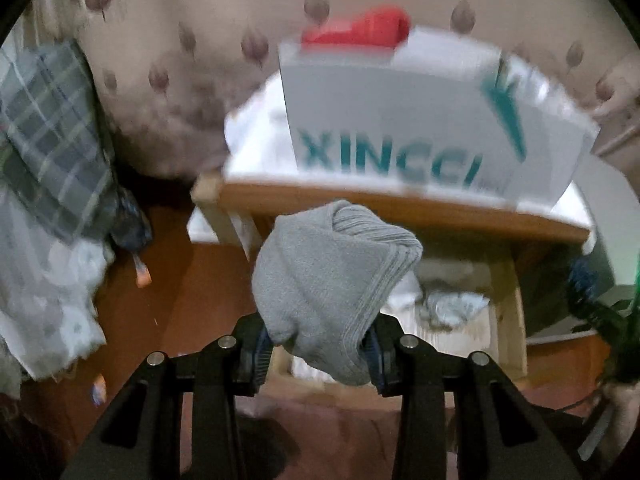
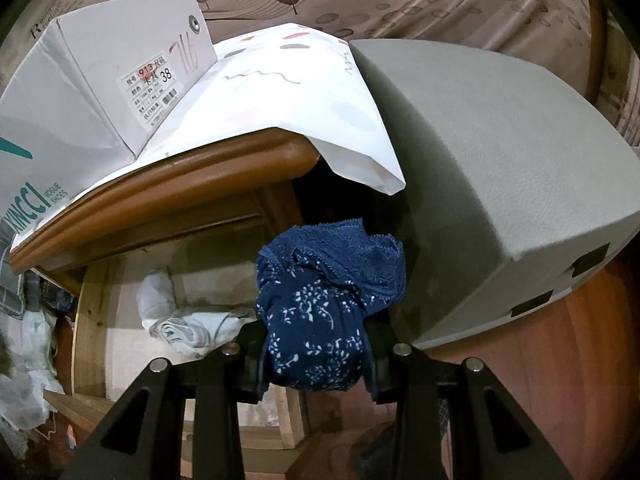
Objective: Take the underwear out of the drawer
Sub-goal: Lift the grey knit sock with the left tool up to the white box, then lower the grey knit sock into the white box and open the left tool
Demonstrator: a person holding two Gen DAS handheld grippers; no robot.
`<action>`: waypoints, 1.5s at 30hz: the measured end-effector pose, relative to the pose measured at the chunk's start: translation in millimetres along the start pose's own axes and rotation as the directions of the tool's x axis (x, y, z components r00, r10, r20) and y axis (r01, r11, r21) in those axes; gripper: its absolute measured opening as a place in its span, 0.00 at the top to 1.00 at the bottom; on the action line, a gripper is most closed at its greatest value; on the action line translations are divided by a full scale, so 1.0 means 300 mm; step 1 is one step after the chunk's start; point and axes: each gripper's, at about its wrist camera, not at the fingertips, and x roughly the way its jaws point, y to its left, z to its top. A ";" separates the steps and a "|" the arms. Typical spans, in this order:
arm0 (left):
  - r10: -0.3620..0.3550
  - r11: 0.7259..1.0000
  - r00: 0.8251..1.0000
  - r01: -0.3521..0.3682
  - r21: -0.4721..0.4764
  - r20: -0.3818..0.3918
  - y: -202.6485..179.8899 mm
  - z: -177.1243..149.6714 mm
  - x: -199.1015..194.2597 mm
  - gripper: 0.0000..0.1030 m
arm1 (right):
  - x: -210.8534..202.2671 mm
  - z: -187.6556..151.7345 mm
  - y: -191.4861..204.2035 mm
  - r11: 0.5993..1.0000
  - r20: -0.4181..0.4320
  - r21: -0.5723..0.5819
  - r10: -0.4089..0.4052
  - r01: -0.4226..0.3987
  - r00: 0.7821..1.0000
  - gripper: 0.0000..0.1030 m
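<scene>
My left gripper (image 1: 318, 350) is shut on a grey knit piece of underwear (image 1: 332, 280) and holds it in the air in front of the open wooden drawer (image 1: 506, 304). My right gripper (image 2: 314, 356) is shut on a dark blue piece of underwear (image 2: 324, 304) with white flowers and a lace edge, held above the drawer's right side. The open drawer (image 2: 90, 320) still holds pale crumpled garments (image 2: 188, 324), which also show in the left wrist view (image 1: 452, 306).
A white shoe box (image 1: 400, 120) with a red object (image 1: 360, 30) on it stands on the cloth-covered nightstand top (image 2: 180, 184). A grey padded block (image 2: 500, 184) stands right of the nightstand. Plaid cloth (image 1: 52, 136) and pale fabric hang at the left. The floor (image 1: 176, 300) is red-brown.
</scene>
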 end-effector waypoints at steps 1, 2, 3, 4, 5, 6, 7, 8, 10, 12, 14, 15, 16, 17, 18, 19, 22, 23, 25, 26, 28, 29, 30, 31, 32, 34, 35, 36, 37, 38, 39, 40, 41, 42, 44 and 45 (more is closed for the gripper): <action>0.008 1.000 0.999 -0.009 0.014 0.042 0.010 0.033 -0.049 0.65 | 0.001 0.000 0.000 1.000 0.000 0.003 0.003 -0.003 1.000 0.66; 0.007 1.000 0.998 -0.008 0.020 0.064 0.013 0.053 -0.072 0.65 | 0.001 -0.001 -0.001 1.000 0.001 0.006 0.003 -0.003 1.000 0.66; -0.002 1.000 0.996 -0.001 0.024 0.090 0.021 0.081 -0.105 0.65 | 0.002 0.000 -0.001 1.000 0.002 0.004 -0.004 0.004 1.000 0.66; -0.012 1.000 0.993 0.009 0.029 0.117 0.027 0.114 -0.138 0.65 | 0.002 -0.001 0.000 1.000 0.002 0.003 -0.003 0.003 1.000 0.66; -0.016 0.999 0.990 0.012 0.032 0.141 0.029 0.146 -0.164 0.65 | 0.001 -0.001 -0.001 1.000 0.002 0.005 -0.001 0.001 1.000 0.66; -0.019 0.999 0.985 0.014 0.036 0.169 0.032 0.188 -0.194 0.65 | 0.000 -0.001 0.001 1.000 0.004 0.003 -0.004 0.004 1.000 0.66; -0.023 0.999 0.981 0.016 0.038 0.190 0.032 0.220 -0.213 0.65 | -0.001 -0.001 0.003 1.000 0.007 0.000 -0.009 0.009 1.000 0.66; -0.030 0.999 0.979 0.023 0.038 0.203 0.032 0.243 -0.225 0.65 | -0.002 -0.001 0.002 1.000 0.010 0.000 -0.011 0.011 1.000 0.66; -0.066 0.997 0.972 0.056 0.050 0.224 0.024 0.301 -0.243 0.65 | -0.003 -0.001 0.001 1.000 0.015 0.000 -0.020 0.020 1.000 0.66; -0.118 0.992 0.968 0.105 0.068 0.219 0.009 0.351 -0.249 0.65 | -0.003 0.000 -0.001 1.000 0.017 0.001 -0.026 0.026 1.000 0.66; -0.165 0.984 0.964 0.147 0.098 0.209 -0.017 0.399 -0.242 0.65 | -0.003 0.001 -0.003 1.000 0.015 0.005 -0.023 0.023 1.000 0.66; -0.181 0.980 0.963 0.161 0.112 0.198 -0.034 0.416 -0.232 0.65 | -0.003 0.001 -0.002 1.000 0.015 0.002 -0.025 0.025 1.000 0.66; -0.204 0.976 0.961 0.184 0.118 0.185 -0.048 0.438 -0.220 0.65 | -0.003 0.001 -0.002 1.000 0.015 0.002 -0.024 0.024 1.000 0.66; -0.224 0.971 0.960 0.206 0.121 0.169 -0.065 0.460 -0.206 0.65 | -0.003 0.001 -0.001 1.000 0.016 0.003 -0.022 0.022 1.000 0.66; -0.233 0.969 0.959 0.215 0.122 0.159 -0.078 0.476 -0.189 0.65 | -0.003 0.001 -0.001 1.000 0.017 0.001 -0.024 0.024 1.000 0.66; -0.244 0.966 0.959 0.226 0.129 0.146 -0.094 0.498 -0.171 0.65 | -0.003 0.001 0.000 1.000 0.019 0.001 -0.025 0.025 1.000 0.66; -0.210 0.970 0.966 0.186 0.158 0.150 -0.149 0.546 -0.113 0.65 | -0.002 -0.001 0.000 1.000 0.019 0.005 -0.023 0.023 1.000 0.66; -0.217 0.966 0.966 0.193 0.171 0.138 -0.160 0.554 -0.092 0.65 | -0.004 -0.002 -0.001 1.000 0.019 0.005 -0.023 0.023 1.000 0.66; -0.210 0.968 0.971 0.190 0.165 0.114 -0.180 0.563 -0.032 0.65 | -0.004 0.000 -0.004 1.000 0.021 0.008 -0.023 0.023 1.000 0.66; -0.219 0.965 0.971 0.202 0.166 0.092 -0.182 0.573 -0.004 0.65 | -0.004 0.000 -0.004 1.000 0.021 0.008 -0.025 0.025 0.999 0.66; -0.240 0.961 0.969 0.230 0.151 0.053 -0.186 0.578 0.053 0.65 | -0.004 0.001 -0.005 1.000 0.021 0.008 -0.024 0.024 0.999 0.66; -0.246 0.960 0.969 0.239 0.144 0.033 -0.185 0.579 0.082 0.65 | -0.003 0.000 -0.005 1.000 0.020 0.007 -0.026 0.025 0.999 0.66; -0.262 0.956 0.965 0.257 0.142 0.018 -0.186 0.581 0.104 0.65 | -0.001 0.000 -0.005 1.000 0.017 0.007 -0.025 0.024 1.000 0.66; -0.275 0.951 0.961 0.269 0.153 0.017 -0.189 0.580 0.122 0.65 | 0.000 0.001 -0.003 1.000 0.016 0.006 -0.023 0.023 1.000 0.66; -0.261 0.951 0.965 0.252 0.180 0.028 -0.201 0.578 0.131 0.65 | 0.001 0.002 -0.001 1.000 0.016 0.005 -0.023 0.023 1.000 0.66; -0.234 0.949 0.972 0.221 0.225 0.033 -0.225 0.574 0.151 0.64 | 0.002 0.004 0.001 1.000 0.014 0.002 -0.021 0.021 1.000 0.66; -0.233 0.950 0.972 0.223 0.220 0.017 -0.233 0.574 0.169 0.64 | 0.002 0.004 0.002 1.000 0.014 0.000 -0.019 0.019 1.000 0.66; -0.236 0.951 0.972 0.231 0.207 0.001 -0.234 0.575 0.184 0.64 | 0.002 0.004 0.005 1.000 0.014 -0.004 -0.020 0.020 1.000 0.66; -0.242 0.952 0.970 0.241 0.189 -0.018 -0.236 0.574 0.203 0.64 | 0.003 0.004 0.008 1.000 0.013 -0.008 -0.021 0.021 1.000 0.66; -0.238 0.955 0.971 0.239 0.175 -0.031 -0.239 0.566 0.225 0.64 | 0.003 0.003 0.009 1.000 0.012 -0.007 -0.020 0.020 1.000 0.66; -0.229 0.957 0.973 0.232 0.172 -0.037 -0.243 0.559 0.240 0.64 | 0.005 0.003 0.009 1.000 0.010 -0.005 -0.017 0.017 1.000 0.66; -0.220 0.960 0.975 0.223 0.171 -0.041 -0.248 0.548 0.257 0.64 | 0.005 0.004 0.007 1.000 0.009 -0.005 -0.017 0.017 1.000 0.66; -0.216 0.960 0.976 0.220 0.173 -0.037 -0.251 0.543 0.261 0.64 | 0.005 0.004 0.007 1.000 0.009 -0.006 -0.018 0.018 1.000 0.66; -0.211 0.962 0.977 0.214 0.170 -0.032 -0.251 0.539 0.265 0.63 | 0.004 0.004 0.006 1.000 0.009 -0.006 -0.017 0.017 1.000 0.66; -0.215 0.965 0.976 0.218 0.148 -0.038 -0.246 0.538 0.273 0.62 | 0.005 0.005 0.007 1.000 0.010 -0.008 -0.018 0.018 1.000 0.66; -0.218 0.966 0.975 0.221 0.137 -0.039 -0.241 0.541 0.275 0.59 | 0.006 0.005 0.007 1.000 0.009 -0.009 -0.020 0.020 1.000 0.66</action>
